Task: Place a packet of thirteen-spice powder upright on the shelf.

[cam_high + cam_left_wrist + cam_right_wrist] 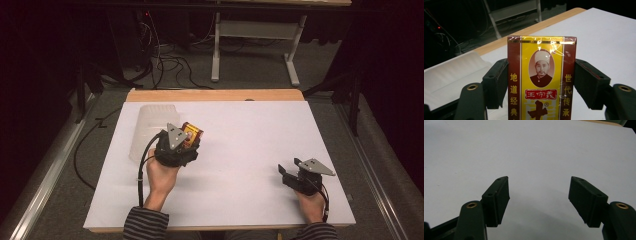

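My left gripper [186,141] is shut on a yellow and dark red box [541,77] with a printed portrait and Chinese lettering, held upright between the two black jaws. In the high view the box [192,133] sticks out past the gripper, just right of a clear plastic bin [150,130]. My right gripper [286,172] rests low near the table's front right, open, with nothing between its fingers [497,200]. The right gripper view looks over bare white table [529,150].
The clear plastic bin [451,77] lies at the table's back left, close to the held box. A wooden strip [215,95] edges the far side of the white table [250,140]. Cables and a desk frame [255,45] stand on the floor beyond.
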A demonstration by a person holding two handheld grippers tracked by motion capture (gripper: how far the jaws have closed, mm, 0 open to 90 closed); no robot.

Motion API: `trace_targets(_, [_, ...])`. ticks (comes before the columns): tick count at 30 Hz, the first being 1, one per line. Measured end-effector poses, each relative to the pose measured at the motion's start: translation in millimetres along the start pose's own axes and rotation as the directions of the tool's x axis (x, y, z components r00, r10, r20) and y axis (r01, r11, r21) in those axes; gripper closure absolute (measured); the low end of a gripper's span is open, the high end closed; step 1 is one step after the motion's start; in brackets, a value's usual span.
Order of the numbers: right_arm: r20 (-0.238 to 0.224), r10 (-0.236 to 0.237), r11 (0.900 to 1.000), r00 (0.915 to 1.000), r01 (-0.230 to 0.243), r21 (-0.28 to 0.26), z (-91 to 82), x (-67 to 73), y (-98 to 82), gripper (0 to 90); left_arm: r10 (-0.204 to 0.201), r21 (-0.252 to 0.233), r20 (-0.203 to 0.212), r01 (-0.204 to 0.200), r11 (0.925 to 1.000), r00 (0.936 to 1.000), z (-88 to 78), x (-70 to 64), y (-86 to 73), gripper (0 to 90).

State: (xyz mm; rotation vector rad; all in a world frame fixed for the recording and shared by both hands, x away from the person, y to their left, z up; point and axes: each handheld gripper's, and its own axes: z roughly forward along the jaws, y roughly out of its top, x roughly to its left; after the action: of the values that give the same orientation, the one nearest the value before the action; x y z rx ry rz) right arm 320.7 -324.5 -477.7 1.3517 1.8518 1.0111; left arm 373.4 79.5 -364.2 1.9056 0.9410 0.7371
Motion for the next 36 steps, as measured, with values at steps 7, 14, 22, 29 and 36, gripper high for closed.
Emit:
trace_targets(7, [0.001,0.0,1.0,1.0,0.0,0.0,0.1,0.2,0.1,33.6,-0.03,-0.002,-0.053,0.03,0.9996,0.9981,-1.7,16.7,-1.6,32.4])
trace_targets(14, [0.002,0.001,1.0,1.0,-0.001,0.001,0.1,0.5,0.1,33.6,-0.057,-0.014,-0.097,0.056,0.9983,0.9937,-2.9,29.9,-5.0,32.4])
trace_targets(22, [0.003,0.004,1.0,1.0,-0.004,-0.001,0.1,0.2,0.0,33.5,-0.082,-0.002,-0.127,0.082,0.9966,0.9885,-1.1,39.2,-11.4,32.3])
trace_targets(29, [0.005,0.003,1.0,1.0,-0.003,0.001,0.3,0.2,0.1,33.4,-0.105,0.002,-0.141,0.107,0.9943,0.9844,-1.7,46.6,-17.2,32.3])
trace_targets(36, [0.006,0.002,1.0,1.0,-0.002,0.001,0.2,0.3,0.1,33.5,-0.107,0.007,-0.151,0.11,0.9939,0.9827,-3.0,49.1,-21.8,32.3])
